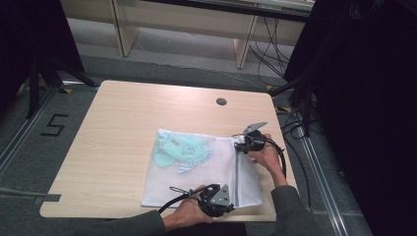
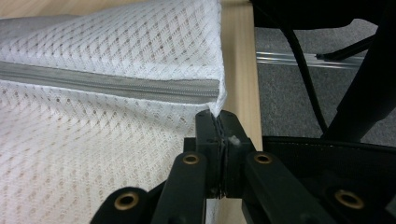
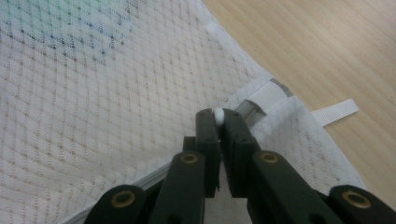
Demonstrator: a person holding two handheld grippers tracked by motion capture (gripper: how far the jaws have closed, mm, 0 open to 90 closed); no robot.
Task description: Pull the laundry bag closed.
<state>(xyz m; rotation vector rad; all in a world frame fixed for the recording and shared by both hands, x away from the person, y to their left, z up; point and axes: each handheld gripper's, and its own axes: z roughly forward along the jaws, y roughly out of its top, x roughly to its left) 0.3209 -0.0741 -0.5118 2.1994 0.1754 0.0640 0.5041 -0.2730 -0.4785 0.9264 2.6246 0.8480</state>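
We have the mesh laundry bag (image 1: 196, 169) flat on the tabletop (image 1: 118, 128), green clothing (image 1: 179, 147) inside, and its zipper (image 2: 107, 85) looks closed along its length. Left gripper (image 2: 218, 122) fingers are clamped on the bag's corner; right gripper (image 3: 217, 120) fingers pinch the white zipper pull (image 3: 218, 115) (visible close up, lost from above). Little seems left.

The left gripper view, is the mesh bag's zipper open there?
No, the grey zipper runs closed across the white mesh bag.
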